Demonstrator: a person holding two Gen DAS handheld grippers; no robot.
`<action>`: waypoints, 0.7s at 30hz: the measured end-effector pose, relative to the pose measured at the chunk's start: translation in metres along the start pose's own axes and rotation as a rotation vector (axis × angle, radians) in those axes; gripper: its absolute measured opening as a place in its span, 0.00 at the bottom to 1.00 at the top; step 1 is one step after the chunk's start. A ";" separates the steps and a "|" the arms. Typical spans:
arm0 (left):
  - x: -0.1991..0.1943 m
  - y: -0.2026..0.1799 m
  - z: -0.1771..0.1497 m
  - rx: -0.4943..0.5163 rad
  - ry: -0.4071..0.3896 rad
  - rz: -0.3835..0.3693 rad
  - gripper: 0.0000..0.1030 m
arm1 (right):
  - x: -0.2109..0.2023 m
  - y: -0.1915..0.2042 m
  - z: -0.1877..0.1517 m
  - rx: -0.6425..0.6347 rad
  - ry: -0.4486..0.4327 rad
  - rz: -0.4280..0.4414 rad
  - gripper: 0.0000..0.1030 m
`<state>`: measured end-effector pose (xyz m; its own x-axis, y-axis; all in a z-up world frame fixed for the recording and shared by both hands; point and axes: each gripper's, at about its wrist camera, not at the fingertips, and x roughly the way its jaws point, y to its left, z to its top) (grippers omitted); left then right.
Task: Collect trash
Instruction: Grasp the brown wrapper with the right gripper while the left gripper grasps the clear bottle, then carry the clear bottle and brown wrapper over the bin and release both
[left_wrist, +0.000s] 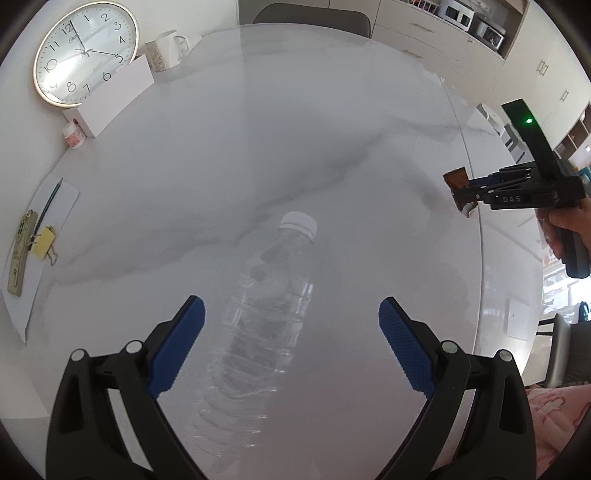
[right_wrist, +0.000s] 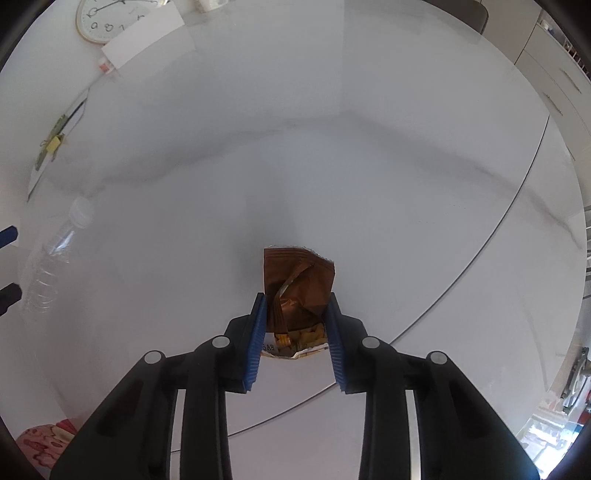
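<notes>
A clear plastic bottle (left_wrist: 271, 295) with a white cap lies on the white marbled table (left_wrist: 295, 147), cap pointing away. My left gripper (left_wrist: 291, 306) hangs over it, open, with one blue pad on each side of the bottle's body and not touching it. The same bottle (right_wrist: 48, 266) shows at the left edge of the right wrist view. A crumpled brown snack wrapper (right_wrist: 299, 284) sits between the blue pads of my right gripper (right_wrist: 295, 299), which is shut on it above the table. The left wrist view shows that right gripper (left_wrist: 467, 195) at the right with the wrapper (left_wrist: 458, 181) in its tips.
At the table's far left stand a round wall clock (left_wrist: 85, 51), a white box (left_wrist: 114, 99), a white mug (left_wrist: 164, 50) and a small jar (left_wrist: 74, 136). A paper sheet (left_wrist: 40, 236) with a pen and yellow clip lies at the left edge. A seam (right_wrist: 461, 273) crosses the tabletop.
</notes>
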<state>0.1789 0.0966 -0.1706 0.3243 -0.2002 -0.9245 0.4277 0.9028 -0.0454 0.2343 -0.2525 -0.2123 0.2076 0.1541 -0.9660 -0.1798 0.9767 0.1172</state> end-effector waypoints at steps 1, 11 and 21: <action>0.002 0.005 -0.001 0.017 0.009 0.001 0.88 | -0.005 0.011 -0.002 0.001 -0.009 0.026 0.30; 0.046 0.012 -0.003 0.237 0.207 -0.073 0.84 | -0.057 0.100 -0.036 -0.039 -0.042 0.216 0.31; 0.063 0.006 -0.012 0.188 0.280 -0.116 0.58 | -0.060 0.102 -0.063 0.047 -0.069 0.252 0.31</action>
<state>0.1919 0.0937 -0.2333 0.0313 -0.1616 -0.9864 0.6044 0.7891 -0.1101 0.1431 -0.1718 -0.1569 0.2272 0.4017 -0.8871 -0.1895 0.9118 0.3644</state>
